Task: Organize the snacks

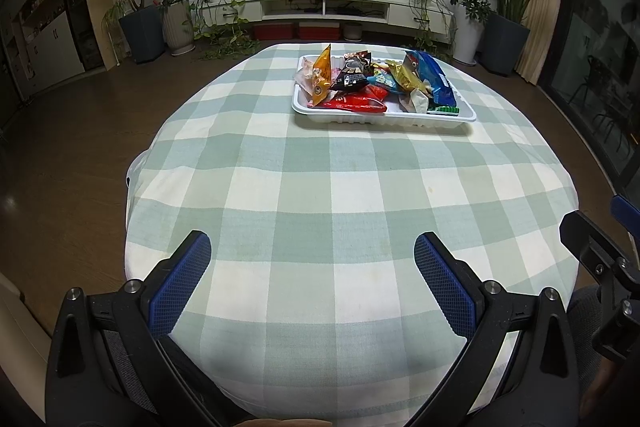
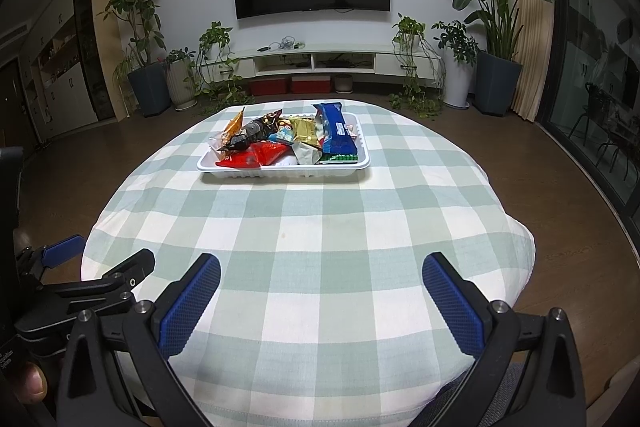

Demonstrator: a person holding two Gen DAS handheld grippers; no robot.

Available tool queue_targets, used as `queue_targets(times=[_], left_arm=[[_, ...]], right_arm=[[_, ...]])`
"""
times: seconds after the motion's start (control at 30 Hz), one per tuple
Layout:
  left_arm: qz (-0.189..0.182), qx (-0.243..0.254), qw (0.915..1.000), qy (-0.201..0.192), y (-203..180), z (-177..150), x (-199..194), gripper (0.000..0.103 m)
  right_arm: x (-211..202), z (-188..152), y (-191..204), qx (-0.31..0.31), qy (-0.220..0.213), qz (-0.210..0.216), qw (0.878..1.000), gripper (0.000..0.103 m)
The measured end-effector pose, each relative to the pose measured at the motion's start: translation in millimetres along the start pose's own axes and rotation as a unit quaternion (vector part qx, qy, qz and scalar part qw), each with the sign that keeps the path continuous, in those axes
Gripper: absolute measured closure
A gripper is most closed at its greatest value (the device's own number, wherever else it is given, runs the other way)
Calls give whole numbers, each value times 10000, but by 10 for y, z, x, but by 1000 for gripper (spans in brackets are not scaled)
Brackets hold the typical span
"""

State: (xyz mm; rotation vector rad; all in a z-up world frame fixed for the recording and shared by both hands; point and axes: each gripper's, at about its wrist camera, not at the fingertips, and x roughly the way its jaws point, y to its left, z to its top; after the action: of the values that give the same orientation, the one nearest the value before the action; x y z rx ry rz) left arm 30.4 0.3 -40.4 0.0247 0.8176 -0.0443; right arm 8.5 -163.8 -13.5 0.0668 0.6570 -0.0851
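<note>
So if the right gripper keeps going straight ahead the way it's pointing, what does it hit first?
Past the right gripper, jaws open, lies only bare checked tablecloth. The first thing in line looks like the white tray of snack packets, slightly left of centre; depth is hard to judge.

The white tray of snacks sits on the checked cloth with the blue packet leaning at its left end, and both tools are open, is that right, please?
Not quite: the blue packet leans at the right end of the white tray, as the right wrist view shows. The tray does sit on the checked cloth, and the left tool and right tool are open.
</note>
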Motion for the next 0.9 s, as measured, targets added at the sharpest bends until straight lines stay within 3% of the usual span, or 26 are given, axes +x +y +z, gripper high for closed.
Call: queue_targets(times=[0.9], left_arm=[[-6, 0, 10000, 4, 6, 9, -5, 0]], right_arm=[[-25, -53, 2, -7, 35, 1, 10000, 0]])
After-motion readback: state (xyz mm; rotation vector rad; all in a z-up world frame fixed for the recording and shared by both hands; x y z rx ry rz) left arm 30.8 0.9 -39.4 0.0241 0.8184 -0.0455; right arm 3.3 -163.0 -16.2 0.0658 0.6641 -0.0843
